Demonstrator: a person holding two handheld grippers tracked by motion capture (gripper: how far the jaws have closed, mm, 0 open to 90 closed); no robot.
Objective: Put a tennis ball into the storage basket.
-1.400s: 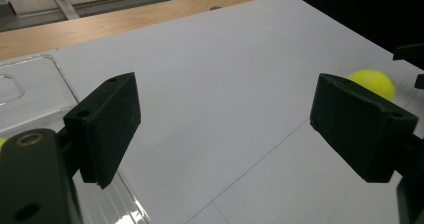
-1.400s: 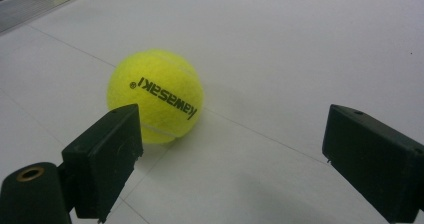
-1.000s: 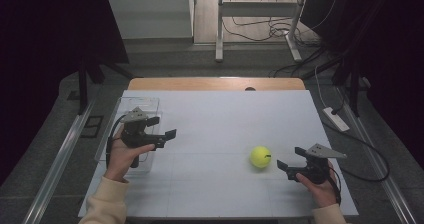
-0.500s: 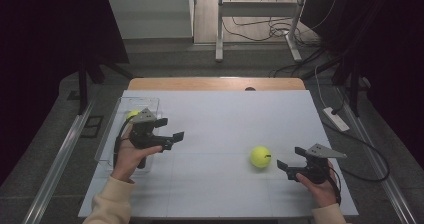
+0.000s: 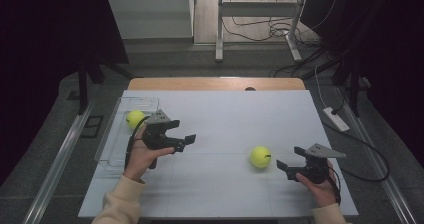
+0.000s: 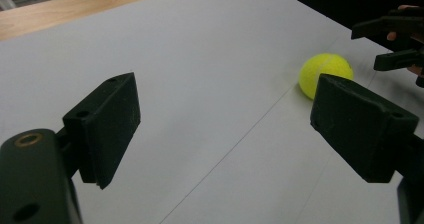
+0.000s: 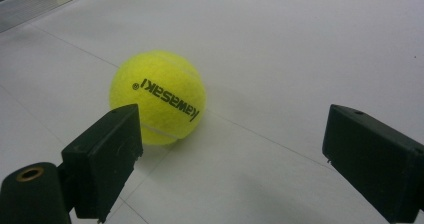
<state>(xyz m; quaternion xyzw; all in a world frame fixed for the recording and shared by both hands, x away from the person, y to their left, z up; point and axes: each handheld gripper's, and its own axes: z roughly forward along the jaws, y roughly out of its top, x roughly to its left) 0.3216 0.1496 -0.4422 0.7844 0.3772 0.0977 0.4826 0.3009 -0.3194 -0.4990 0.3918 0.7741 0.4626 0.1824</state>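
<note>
The white desk (image 5: 220,114) lies bare across its middle and far edge, so a claw passes freely there. A tennis ball (image 5: 260,156) sits near the right front corner. A clear tray (image 5: 116,134) lines the left edge, with a second ball (image 5: 134,118) at its far end.

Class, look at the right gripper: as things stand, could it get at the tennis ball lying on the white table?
Probably yes. The right gripper has its jaws open and empty, pointing at the tennis ball just ahead, slightly off-centre toward one jaw. Only bare table lies between them; the left gripper is well clear.
</note>
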